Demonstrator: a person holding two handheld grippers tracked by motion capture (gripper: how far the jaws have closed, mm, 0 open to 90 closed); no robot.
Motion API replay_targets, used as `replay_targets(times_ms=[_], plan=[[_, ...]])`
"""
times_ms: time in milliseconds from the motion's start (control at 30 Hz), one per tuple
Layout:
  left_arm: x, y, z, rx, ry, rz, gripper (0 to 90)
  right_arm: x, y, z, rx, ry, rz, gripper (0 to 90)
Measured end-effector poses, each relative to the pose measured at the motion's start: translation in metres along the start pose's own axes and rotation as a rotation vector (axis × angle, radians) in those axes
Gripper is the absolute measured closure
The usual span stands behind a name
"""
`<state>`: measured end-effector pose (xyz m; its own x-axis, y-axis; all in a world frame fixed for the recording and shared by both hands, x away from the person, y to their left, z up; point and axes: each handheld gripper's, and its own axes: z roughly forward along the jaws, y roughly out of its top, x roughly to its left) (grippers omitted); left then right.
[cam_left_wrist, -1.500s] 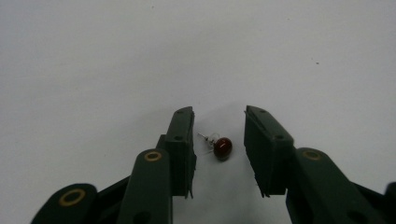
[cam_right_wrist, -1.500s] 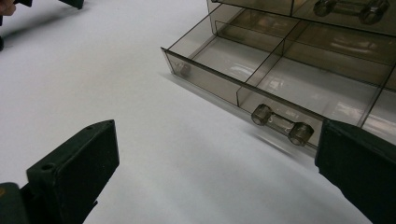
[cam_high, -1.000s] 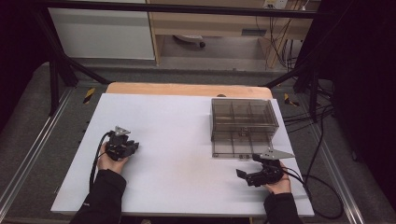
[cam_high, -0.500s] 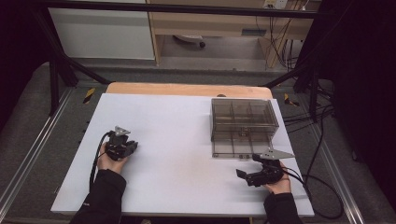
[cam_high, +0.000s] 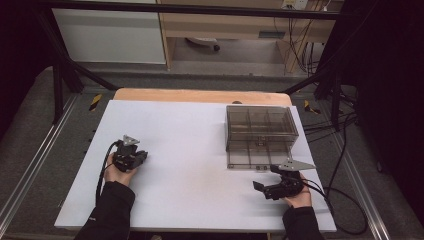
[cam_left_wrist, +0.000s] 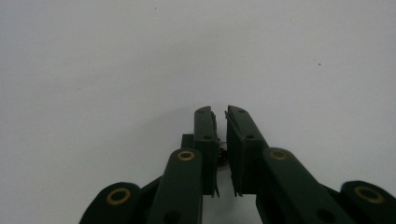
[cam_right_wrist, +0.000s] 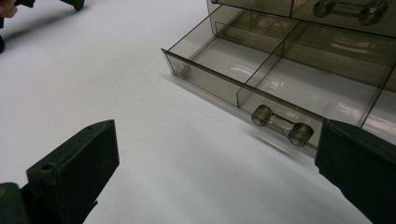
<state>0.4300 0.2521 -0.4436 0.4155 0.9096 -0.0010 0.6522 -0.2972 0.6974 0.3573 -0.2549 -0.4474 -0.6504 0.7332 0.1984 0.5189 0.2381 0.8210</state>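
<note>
From the high view, the smoked clear drawer box (cam_high: 260, 131) stands on the right half of the white counter (cam_high: 190, 150), its bottom drawer (cam_high: 257, 159) pulled out toward the person. The right gripper (cam_high: 274, 184) sits just in front of that drawer and slightly right of its middle, so it is by far the nearer one; the left gripper (cam_high: 131, 158) rests well apart on the bare left side. In the left gripper view, the left gripper's fingers (cam_left_wrist: 205, 135) are closed almost to touching, with only a thin slit between them, nothing held, and plain counter ahead. In the right gripper view, the right gripper's fingers (cam_right_wrist: 74, 172) are spread wide and empty, and the drawer's bar handle (cam_right_wrist: 282, 125) lies ahead and to the right, close to the right finger, its long axis running along the drawer front. The drawer's compartments look empty. Open counter lies to the left of the drawer front, so the gripper probably has free room to square up on the handle, while the box body behind bounds any push inward.
</note>
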Motion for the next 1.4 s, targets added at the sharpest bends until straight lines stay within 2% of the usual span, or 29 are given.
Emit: replay_targets(times_ms=[900, 1400], plan=[[-0.004, 0.003, -0.009, -0.049, -0.024, 0.004, 83.4, 0.0, 0.0, 0.0, 0.001, 0.001, 0.0, 0.4], [-0.012, 0.007, -0.014, -0.062, -0.058, 0.016, 83.5, 0.0, 0.0, 0.0, 0.003, 0.001, 0.0, 0.4]])
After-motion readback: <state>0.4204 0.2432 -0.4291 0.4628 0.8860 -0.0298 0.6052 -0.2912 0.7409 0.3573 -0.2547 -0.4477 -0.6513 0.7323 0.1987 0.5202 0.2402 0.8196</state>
